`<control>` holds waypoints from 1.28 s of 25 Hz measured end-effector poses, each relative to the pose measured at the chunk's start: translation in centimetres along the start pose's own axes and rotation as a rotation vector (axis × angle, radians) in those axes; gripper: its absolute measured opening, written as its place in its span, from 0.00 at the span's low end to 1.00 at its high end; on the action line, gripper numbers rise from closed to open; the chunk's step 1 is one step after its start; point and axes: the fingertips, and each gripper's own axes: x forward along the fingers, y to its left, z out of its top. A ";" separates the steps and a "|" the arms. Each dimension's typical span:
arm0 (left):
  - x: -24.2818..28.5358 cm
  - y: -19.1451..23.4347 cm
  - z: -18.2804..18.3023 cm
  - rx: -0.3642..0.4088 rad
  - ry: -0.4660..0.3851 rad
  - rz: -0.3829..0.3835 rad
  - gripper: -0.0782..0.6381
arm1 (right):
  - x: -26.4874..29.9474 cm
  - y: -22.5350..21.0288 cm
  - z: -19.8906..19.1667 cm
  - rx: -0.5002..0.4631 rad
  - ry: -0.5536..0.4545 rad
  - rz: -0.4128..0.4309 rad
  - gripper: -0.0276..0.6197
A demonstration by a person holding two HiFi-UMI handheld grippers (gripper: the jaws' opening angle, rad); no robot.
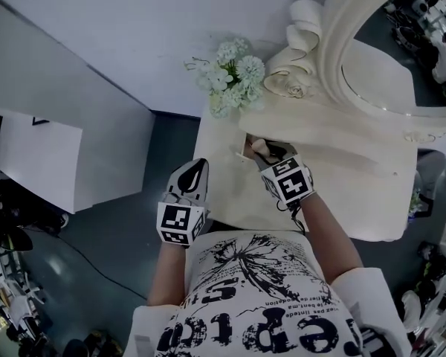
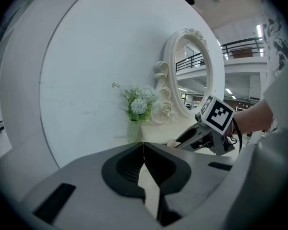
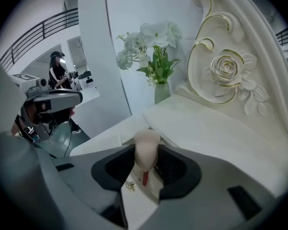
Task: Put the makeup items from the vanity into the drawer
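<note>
My right gripper is shut on a beige egg-shaped makeup sponge, which stands upright between the pads. It hangs just above the open drawer at the front of the white vanity. A small red item and a tiny gold piece lie inside the drawer. In the head view the right gripper is over the drawer with the sponge at its tip. My left gripper is shut and holds nothing, off the vanity's left front corner. Its tips point toward the flowers.
A vase of white flowers stands at the vanity's back left corner. The oval mirror with its carved rose frame rises behind the tabletop. A white cabinet stands to the left across a dark floor. A person stands far off.
</note>
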 end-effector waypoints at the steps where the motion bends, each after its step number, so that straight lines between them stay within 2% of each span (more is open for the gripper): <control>1: -0.1 0.2 -0.1 -0.002 0.002 0.002 0.14 | 0.1 -0.1 -0.1 0.010 0.002 -0.005 0.28; 4: -0.2 0.5 -0.3 -0.002 0.007 0.001 0.14 | 0.3 0.0 -0.3 0.028 0.007 0.001 0.34; 9: -0.1 0.1 -0.1 0.011 0.006 -0.018 0.14 | -0.2 -0.1 -0.3 0.051 -0.009 -0.012 0.34; 15: 0.2 -0.9 0.5 0.034 -0.005 -0.050 0.14 | -2.3 -0.7 0.1 0.091 -0.074 -0.057 0.33; 23: 1.4 -4.6 3.4 0.087 -0.049 -0.111 0.14 | -8.8 -3.7 0.4 0.154 -0.239 -0.197 0.11; 27: 2.2 -7.3 4.5 0.131 -0.058 -0.162 0.14 | -12.5 -5.2 -0.1 0.172 -0.331 -0.259 0.08; 32: 3.3 -9.7 6.6 0.165 -0.077 -0.198 0.14 | -17.4 -6.7 -0.1 0.171 -0.493 -0.349 0.07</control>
